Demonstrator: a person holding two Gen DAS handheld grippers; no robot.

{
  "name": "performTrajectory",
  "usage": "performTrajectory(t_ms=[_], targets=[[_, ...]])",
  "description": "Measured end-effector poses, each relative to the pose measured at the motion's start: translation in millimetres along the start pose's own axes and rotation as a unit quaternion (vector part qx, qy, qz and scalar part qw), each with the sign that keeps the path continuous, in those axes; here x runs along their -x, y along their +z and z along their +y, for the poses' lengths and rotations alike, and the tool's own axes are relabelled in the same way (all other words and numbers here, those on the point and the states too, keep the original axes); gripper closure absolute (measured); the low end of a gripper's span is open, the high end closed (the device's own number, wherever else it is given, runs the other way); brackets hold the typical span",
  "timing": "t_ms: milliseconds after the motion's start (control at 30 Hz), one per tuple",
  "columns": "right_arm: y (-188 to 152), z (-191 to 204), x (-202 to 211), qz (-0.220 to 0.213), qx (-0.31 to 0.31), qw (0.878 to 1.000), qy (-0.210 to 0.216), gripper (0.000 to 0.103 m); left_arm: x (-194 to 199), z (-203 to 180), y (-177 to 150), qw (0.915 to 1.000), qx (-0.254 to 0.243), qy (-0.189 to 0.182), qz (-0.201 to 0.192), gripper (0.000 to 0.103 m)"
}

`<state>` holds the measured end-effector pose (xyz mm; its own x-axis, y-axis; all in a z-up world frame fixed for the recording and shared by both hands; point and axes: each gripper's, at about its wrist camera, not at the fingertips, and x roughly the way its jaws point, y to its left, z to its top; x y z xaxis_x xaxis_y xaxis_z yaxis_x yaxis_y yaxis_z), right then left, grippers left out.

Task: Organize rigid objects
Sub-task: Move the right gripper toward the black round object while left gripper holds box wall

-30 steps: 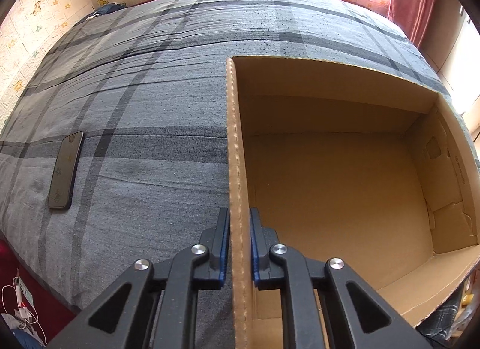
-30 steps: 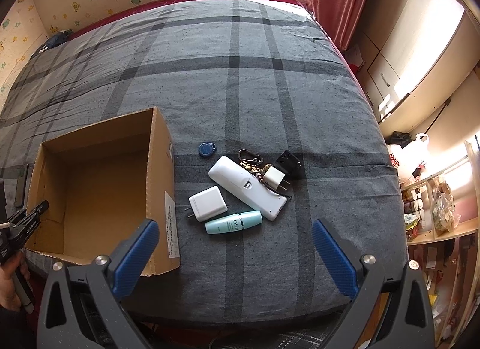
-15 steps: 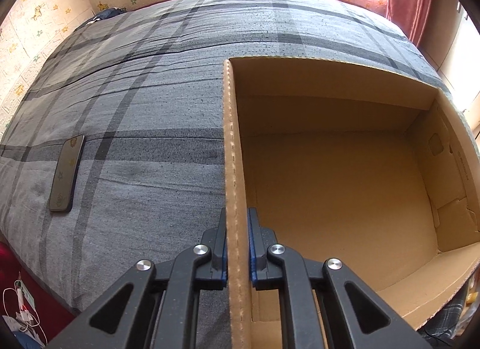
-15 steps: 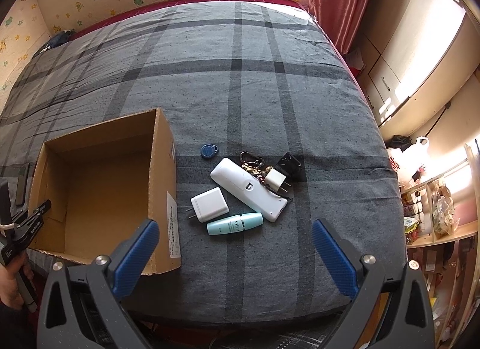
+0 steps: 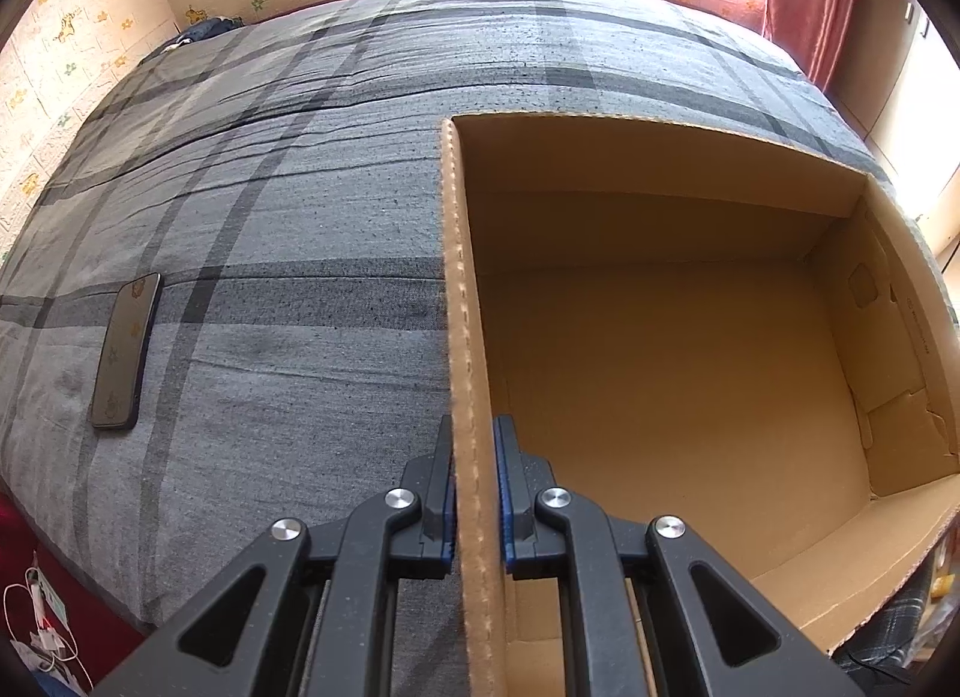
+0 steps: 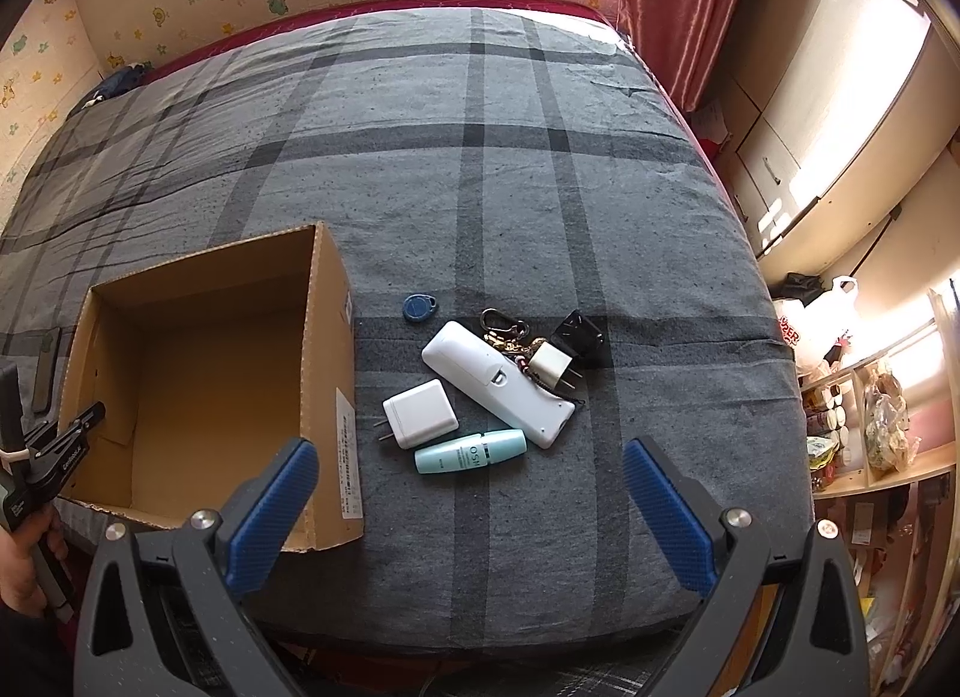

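At the far left of the bed, a dark phone lay flat on the plaid cover, well apart from everything else. Beside it stood the open cardboard box, empty inside. Over the last second the left tool had drawn its blue pads together until they were clamped on the box's left wall; a moment earlier a slight gap showed on each side of the cardboard, and by now it was gone. That grip looked meant to steady the box while things get dropped in.

Just right of the box lay the cluster to be sorted, none of it moved: a blue key fob, a white charger, a teal tube, a white remote, a bunch of keys, a small white plug and a black adapter. Above the near edge hovered the right tool, its jaws spread wide and holding nothing, unchanged from before. Packing probably had not begun
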<state>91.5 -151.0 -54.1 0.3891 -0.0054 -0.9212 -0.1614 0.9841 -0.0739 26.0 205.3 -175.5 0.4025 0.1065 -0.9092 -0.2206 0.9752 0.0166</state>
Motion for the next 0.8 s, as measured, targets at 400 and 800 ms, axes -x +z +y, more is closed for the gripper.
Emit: performTrajectory(t_ms=[400, 800], targets=[[1, -3, -8, -0.001, 0.002, 1.0, -0.011, 0.0, 0, 2, -1, 0.9999, -0.001, -0.011, -0.004, 0.091], [16, -42, -56, 0.018, -0.02, 0.999, -0.019, 0.0, 0, 2, -2, 0.9999, 0.003, -0.011, -0.006, 0.091]])
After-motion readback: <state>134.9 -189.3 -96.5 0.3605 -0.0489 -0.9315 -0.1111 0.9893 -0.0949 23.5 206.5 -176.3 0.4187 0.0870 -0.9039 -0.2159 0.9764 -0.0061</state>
